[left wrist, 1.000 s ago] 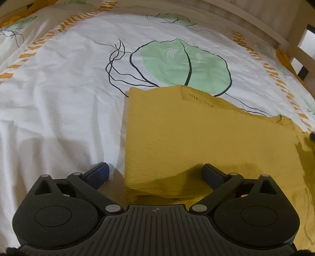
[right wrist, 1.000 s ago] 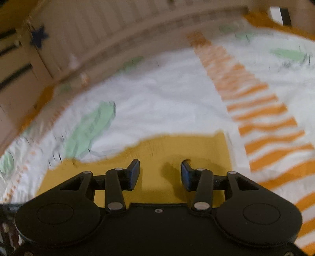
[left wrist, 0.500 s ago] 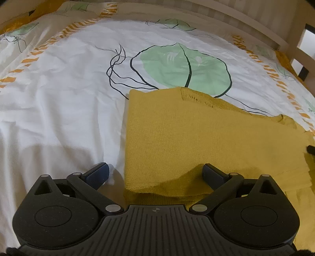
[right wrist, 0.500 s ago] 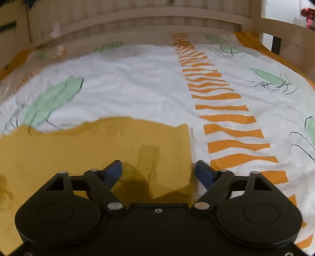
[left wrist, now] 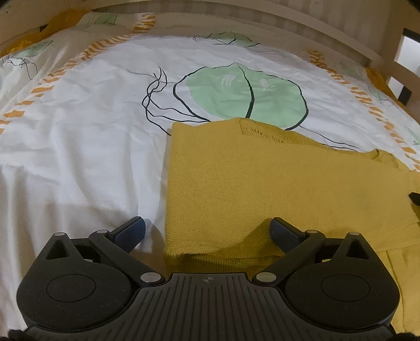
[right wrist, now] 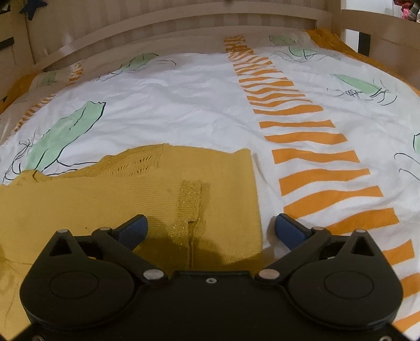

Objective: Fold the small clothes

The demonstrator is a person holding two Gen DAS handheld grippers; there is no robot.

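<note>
A mustard-yellow knitted garment lies folded flat on the bed. My left gripper is open and empty, with its fingers on either side of the garment's near left corner. In the right wrist view the same garment shows a glittery patch. My right gripper is open and empty, straddling the garment's near right edge. A dark tip of the right gripper shows at the right edge of the left wrist view.
The bed has a white cover with green leaf prints and orange stripe bands. A wooden bed rail runs along the far side and a rail post stands at the right.
My right gripper has opened wide and swung to face the garment's right edge squarely. My left gripper stays open and has tilted up a little, showing more of the far bed.
</note>
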